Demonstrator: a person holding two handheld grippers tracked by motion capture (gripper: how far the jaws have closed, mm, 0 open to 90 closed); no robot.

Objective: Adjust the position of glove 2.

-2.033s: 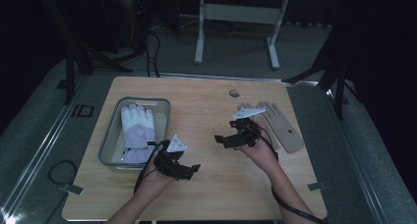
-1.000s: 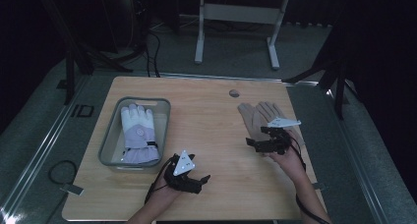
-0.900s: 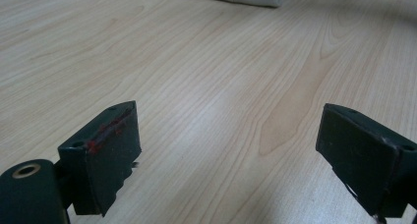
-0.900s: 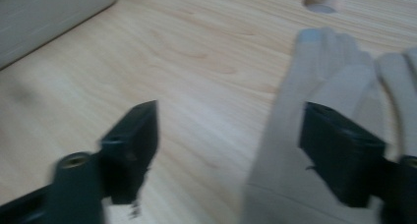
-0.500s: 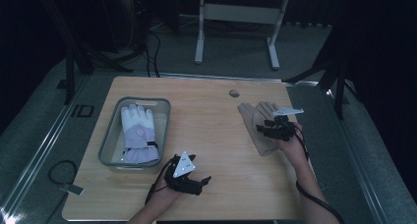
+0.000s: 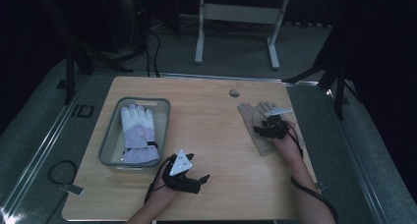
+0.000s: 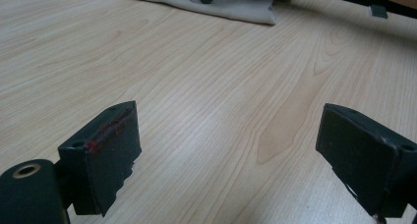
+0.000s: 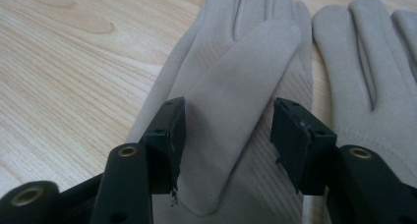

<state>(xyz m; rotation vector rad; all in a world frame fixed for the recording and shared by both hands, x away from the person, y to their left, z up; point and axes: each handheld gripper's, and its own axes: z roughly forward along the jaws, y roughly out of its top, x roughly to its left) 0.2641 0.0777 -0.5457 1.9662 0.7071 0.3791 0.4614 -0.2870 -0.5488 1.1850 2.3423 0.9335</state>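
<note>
Two beige gloves lie flat side by side at the table's right; one glove (image 6: 250, 115) (image 8: 216, 62) is under my right gripper (image 6: 263, 128) (image 8: 226, 135), the other (image 8: 373, 62) is just beside it. The right jaws have just been closing and now stand half-wide astride the first glove's folded-in thumb, with the fabric flat and not bunched. My left gripper (image 6: 202, 181) (image 7: 228, 145) rests near the table's front edge, jaws wide open over bare wood. The left gripper view shows the beige glove (image 7: 236, 5) farther off.
A grey bin (image 6: 110, 135) at the table's left holds a white and lavender glove (image 6: 137, 130). A small round disc (image 6: 234, 93) sits near the far edge. Bare wood (image 6: 211, 130) lies between the bin and the beige gloves.
My right gripper has moved to the right and down onto the beige gloves, and its jaws have narrowed around the thumb. The left gripper has stayed put.
</note>
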